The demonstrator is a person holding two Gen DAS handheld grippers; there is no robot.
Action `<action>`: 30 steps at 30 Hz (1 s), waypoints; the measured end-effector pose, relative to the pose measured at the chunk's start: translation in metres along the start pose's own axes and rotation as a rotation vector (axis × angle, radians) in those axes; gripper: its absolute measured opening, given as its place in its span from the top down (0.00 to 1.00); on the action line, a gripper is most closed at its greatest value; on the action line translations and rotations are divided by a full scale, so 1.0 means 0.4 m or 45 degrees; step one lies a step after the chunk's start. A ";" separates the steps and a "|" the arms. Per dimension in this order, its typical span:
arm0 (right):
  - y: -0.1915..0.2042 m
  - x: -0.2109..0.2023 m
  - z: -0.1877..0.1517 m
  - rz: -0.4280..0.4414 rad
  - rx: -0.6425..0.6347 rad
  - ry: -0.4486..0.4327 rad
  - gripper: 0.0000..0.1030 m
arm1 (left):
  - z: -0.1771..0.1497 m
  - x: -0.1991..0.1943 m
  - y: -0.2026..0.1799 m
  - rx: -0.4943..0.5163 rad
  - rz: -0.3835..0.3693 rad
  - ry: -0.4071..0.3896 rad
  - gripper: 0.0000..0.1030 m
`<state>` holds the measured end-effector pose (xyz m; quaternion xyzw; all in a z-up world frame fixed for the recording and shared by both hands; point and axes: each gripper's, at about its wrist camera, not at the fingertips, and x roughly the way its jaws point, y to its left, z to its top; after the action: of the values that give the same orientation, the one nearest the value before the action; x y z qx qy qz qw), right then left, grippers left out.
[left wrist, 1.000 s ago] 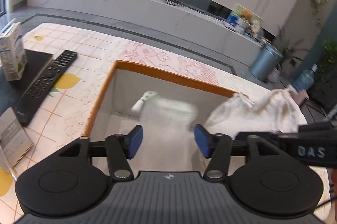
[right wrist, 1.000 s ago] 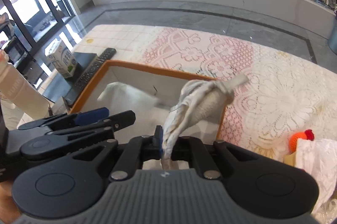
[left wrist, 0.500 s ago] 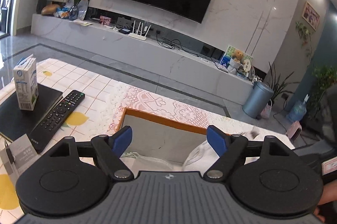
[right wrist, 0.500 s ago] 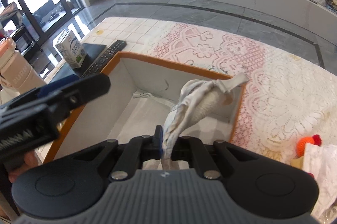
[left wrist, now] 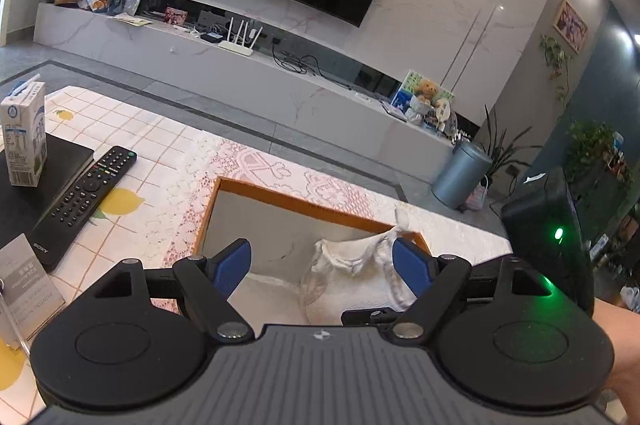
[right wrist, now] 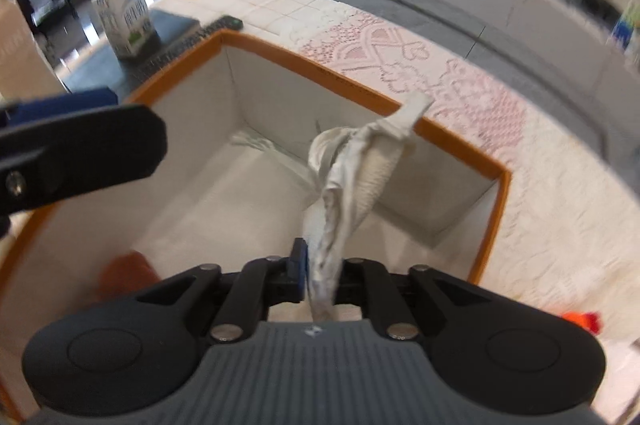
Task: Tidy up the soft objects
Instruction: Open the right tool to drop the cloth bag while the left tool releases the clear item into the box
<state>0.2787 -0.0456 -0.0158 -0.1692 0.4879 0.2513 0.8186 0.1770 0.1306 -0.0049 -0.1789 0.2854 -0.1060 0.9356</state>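
A white box with an orange rim stands on the lace tablecloth. My right gripper hangs over the box's inside with a twisted white cloth pinched between its pads; its jaws are opening. The cloth sticks out forward, its tip near the far rim. My left gripper is open at the box's near side, nothing between its blue pads. One of its fingers shows at the left in the right wrist view. Another white cloth lies in the box's far corner.
A black remote, a milk carton on a black book and a card stand sit left of the box. An orange-red knitted toy lies to the right. A blurred orange thing is in the box.
My left gripper spread wider, let a white cloth fall into the box, rose and tilted up. My right gripper came down into the box with its cloth and rolled.
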 end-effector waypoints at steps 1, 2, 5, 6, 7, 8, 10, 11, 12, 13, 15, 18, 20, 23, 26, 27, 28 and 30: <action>0.004 0.005 -0.002 -0.040 -0.033 0.008 0.83 | 0.001 0.005 0.002 -0.002 0.001 0.010 0.08; 0.009 0.010 -0.006 -0.080 -0.062 0.017 0.79 | 0.001 0.007 0.004 -0.009 0.009 0.017 0.09; 0.018 0.008 -0.013 -0.118 -0.114 0.010 0.73 | -0.001 0.009 0.010 -0.008 0.065 0.015 0.08; 0.020 0.003 -0.013 -0.131 -0.113 0.000 0.61 | -0.001 0.010 0.012 -0.008 0.075 0.016 0.08; 0.021 -0.002 -0.013 -0.156 -0.116 -0.009 0.53 | 0.000 0.009 0.014 -0.010 0.082 0.018 0.08; 0.024 -0.007 -0.013 -0.188 -0.123 -0.025 0.45 | 0.002 0.008 0.016 -0.014 0.086 0.018 0.08; 0.025 -0.021 -0.013 -0.252 -0.135 -0.054 0.41 | 0.002 0.006 0.019 -0.018 0.104 0.023 0.08; 0.023 -0.029 -0.014 -0.273 -0.127 -0.067 0.40 | 0.004 0.008 0.016 -0.021 0.128 0.026 0.08; 0.018 -0.041 -0.016 -0.284 -0.105 -0.081 0.39 | 0.004 0.006 0.017 -0.021 0.150 0.020 0.08; 0.012 -0.053 -0.017 -0.285 -0.074 -0.092 0.38 | 0.004 0.004 0.019 -0.017 0.167 0.011 0.08; 0.001 -0.081 -0.018 -0.250 -0.034 -0.124 0.31 | 0.006 0.002 0.022 -0.013 0.193 0.006 0.08; -0.002 -0.126 -0.025 -0.269 -0.020 -0.207 0.18 | 0.008 0.000 0.028 -0.035 0.204 0.007 0.08; -0.004 -0.151 -0.027 -0.292 0.004 -0.271 0.16 | 0.008 0.000 0.033 -0.049 0.207 0.016 0.08; -0.013 -0.180 -0.028 -0.299 0.029 -0.326 0.07 | 0.009 -0.008 0.034 -0.001 0.175 -0.015 0.08; -0.015 -0.202 -0.032 -0.325 0.012 -0.357 0.05 | 0.010 -0.022 0.029 0.049 0.154 -0.059 0.08; -0.018 -0.212 -0.036 -0.329 0.017 -0.373 0.05 | 0.012 -0.025 0.026 0.054 0.155 -0.064 0.08; -0.022 -0.221 -0.040 -0.328 0.030 -0.388 0.04 | 0.014 -0.027 0.024 0.056 0.153 -0.067 0.08; -0.028 -0.240 -0.044 -0.314 0.058 -0.413 0.03 | 0.015 -0.030 0.019 0.056 0.153 -0.073 0.08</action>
<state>0.2343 -0.0875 0.0610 -0.1665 0.3308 0.1622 0.9146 0.1716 0.1429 0.0028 -0.1438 0.2664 -0.0507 0.9517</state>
